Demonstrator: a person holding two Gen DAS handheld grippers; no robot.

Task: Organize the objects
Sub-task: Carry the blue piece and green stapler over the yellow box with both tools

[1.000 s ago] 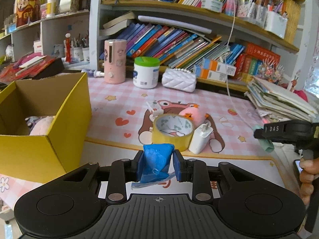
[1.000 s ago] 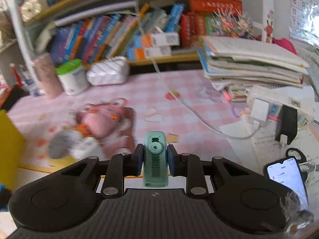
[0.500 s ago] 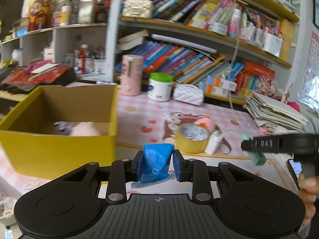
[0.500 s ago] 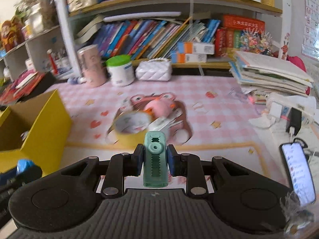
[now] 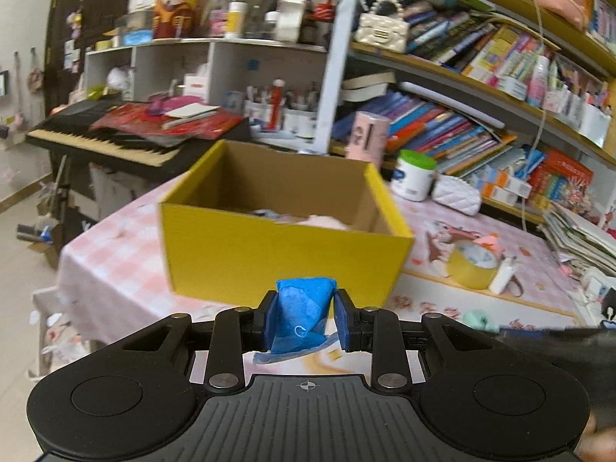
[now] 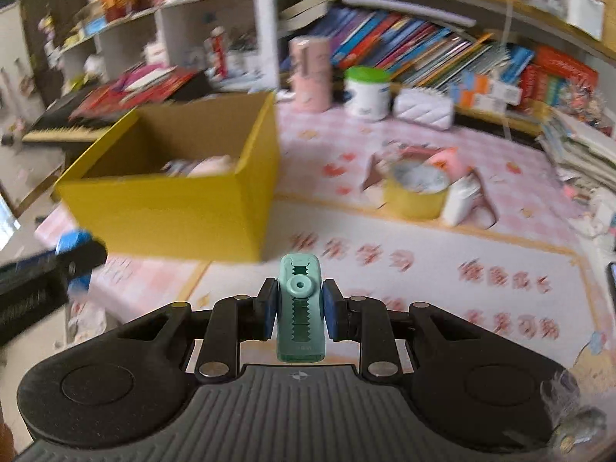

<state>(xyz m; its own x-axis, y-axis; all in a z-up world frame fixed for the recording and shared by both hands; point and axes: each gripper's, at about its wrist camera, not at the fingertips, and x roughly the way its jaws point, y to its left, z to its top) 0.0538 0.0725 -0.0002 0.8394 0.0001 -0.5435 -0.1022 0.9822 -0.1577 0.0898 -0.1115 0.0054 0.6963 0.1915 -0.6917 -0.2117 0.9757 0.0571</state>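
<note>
Counts, relative to the grippers: yellow box point(image 5: 285, 254) ×1, ahead; blue packet point(image 5: 302, 313) ×1, between left pads; green clip-like item point(image 6: 299, 308) ×1, between right pads; tape roll point(image 6: 417, 192) ×1, ahead-right; white charger point(image 6: 458, 202) ×1, beside it

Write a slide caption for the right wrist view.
Right tool holds a green clip near the yellow box.

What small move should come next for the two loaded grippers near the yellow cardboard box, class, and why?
Probably carry both a little further, over the open yellow cardboard box. The left gripper is shut on a crumpled blue packet, the right gripper on a mint-green plastic clip-like piece, and both sit short of the box's near wall.
</note>
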